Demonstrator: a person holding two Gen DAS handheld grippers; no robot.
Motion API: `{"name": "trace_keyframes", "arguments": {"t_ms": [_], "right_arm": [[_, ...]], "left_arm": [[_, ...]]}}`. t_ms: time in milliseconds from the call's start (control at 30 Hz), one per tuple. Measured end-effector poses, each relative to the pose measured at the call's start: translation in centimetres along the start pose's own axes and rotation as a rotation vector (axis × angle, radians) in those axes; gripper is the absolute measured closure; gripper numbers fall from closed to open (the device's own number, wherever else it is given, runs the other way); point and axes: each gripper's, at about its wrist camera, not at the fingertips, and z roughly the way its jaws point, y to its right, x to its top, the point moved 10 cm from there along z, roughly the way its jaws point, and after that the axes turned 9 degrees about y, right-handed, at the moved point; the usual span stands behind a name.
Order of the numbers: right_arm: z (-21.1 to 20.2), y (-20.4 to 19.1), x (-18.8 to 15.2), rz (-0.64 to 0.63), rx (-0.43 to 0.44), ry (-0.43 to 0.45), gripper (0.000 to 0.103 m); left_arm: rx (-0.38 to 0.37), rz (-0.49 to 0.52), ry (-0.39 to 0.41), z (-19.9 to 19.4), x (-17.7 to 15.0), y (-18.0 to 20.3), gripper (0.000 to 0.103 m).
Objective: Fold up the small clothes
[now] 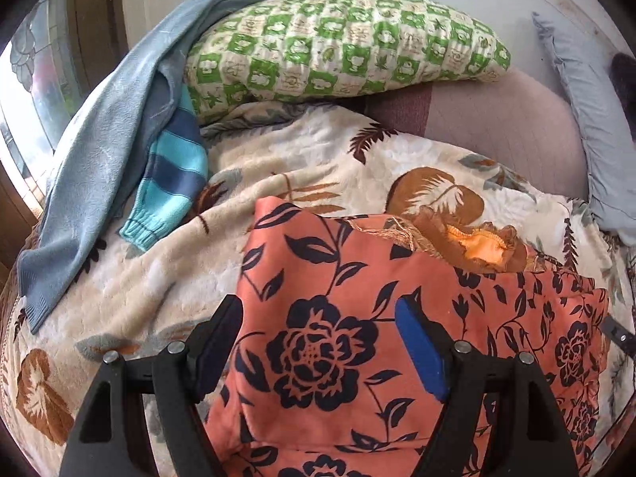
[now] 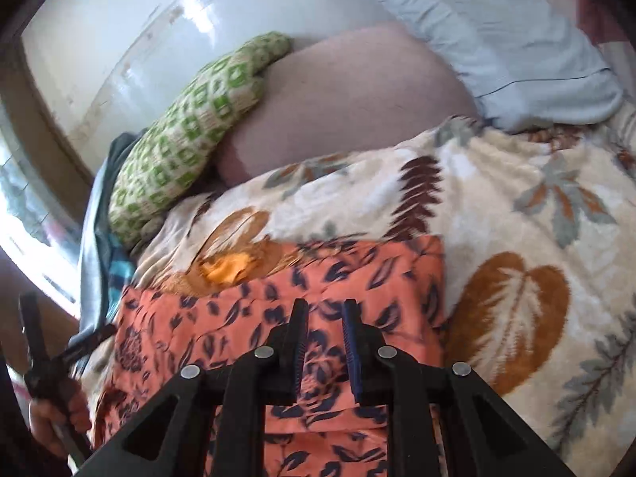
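In the left wrist view, one orange garment with dark navy flowers [image 1: 330, 342] lies spread across the lower middle and right of the frame on one cream blanket printed with brown leaves [image 1: 167, 278]. The left gripper [image 1: 318, 342] hangs above the cloth with its jaws spread wide; the two fingers, one black at lower left [image 1: 216, 342] and one faced with a blue pad [image 1: 419, 353] at lower right, stand apart over the fabric and grasp nothing. At the garment's upper edge a bunched brown frill with a bright orange lining [image 1: 473, 244] shows. At upper left lie two more garments: one grey-blue top [image 1: 99, 167] and, just beside it, one sleeve striped turquoise and navy [image 1: 171, 183]. Three pillows line the top: one green-checked [image 1: 342, 47], one mauve [image 1: 497, 127], one pale blue [image 1: 584, 119] at the right edge. In the right wrist view, the same orange garment [image 2: 222, 318] fills the lower left, with the blanket [image 2: 516, 218] stretching to the right. The right gripper [image 2: 326, 318] sits low in the middle, its jaws only slightly parted with cloth visible beneath the gap; nothing is pinched between them. At the lower left edge a person's hand [image 2: 55, 417] grips the handle of the other gripper. The green-checked pillow [image 2: 187, 135], mauve pillow [image 2: 349, 107] and pale blue pillow [image 2: 497, 39] run across the top.
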Motion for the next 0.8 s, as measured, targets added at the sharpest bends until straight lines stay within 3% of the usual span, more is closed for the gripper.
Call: {"name": "trace_keyframes", "arguments": {"t_ms": [100,133,233,333,367,433,500,567,667,767,800], "right_arm": [[3.4,2.9,-3.1,0.015,-0.152,-0.144,0.083],[3.9,3.7,-3.5,0.064,-0.143,-0.160,0.083],[2.6,4.6,-2.7,0.161,-0.116,-0.156,0.083],[0.8,3.6,-0.5,0.104,-0.095,-0.035,0.083],[0.8,2.8,-0.5,0.077,-0.073,-0.039,0.083],[2.1,1.5,-2.2,0.044,-0.047,-0.146,0.083],[3.4,1.7,-4.8,0.037,-0.060,-0.275,0.082],[2.9,1.4,-4.8,0.012,-0.071,-0.239,0.082],[1.6,0.1,-4.5,-0.024,-0.037,-0.233,0.082],[2.0,0.0,-6.9,-0.061,-0.042,-0.331,0.081],[1.9,0.1,-7.1,-0.089,-0.029,-0.313,0.081]], "left_arm": [[0.085,0.041,-0.137,3.4,-2.5,-0.2,0.023],[0.103,0.041,-0.169,4.2,-3.4,-0.6,0.022],[0.094,0.020,-0.123,3.6,-3.3,-0.8,0.021],[0.062,-0.003,-0.095,2.2,-3.4,-0.6,0.021],[0.043,-0.020,-0.082,1.6,-3.6,-0.6,0.021],[0.029,-0.024,-0.096,1.0,-4.7,-0.6,0.021],[0.064,0.007,-0.114,0.7,-6.0,-1.0,0.021],[0.093,0.043,-0.123,0.8,-6.9,-1.4,0.021],[0.080,-0.001,-0.142,1.0,-6.8,-1.9,0.018],[0.097,0.033,-0.164,1.1,-6.9,-1.8,0.018],[0.094,0.031,-0.169,1.0,-6.9,-1.8,0.018]]}}
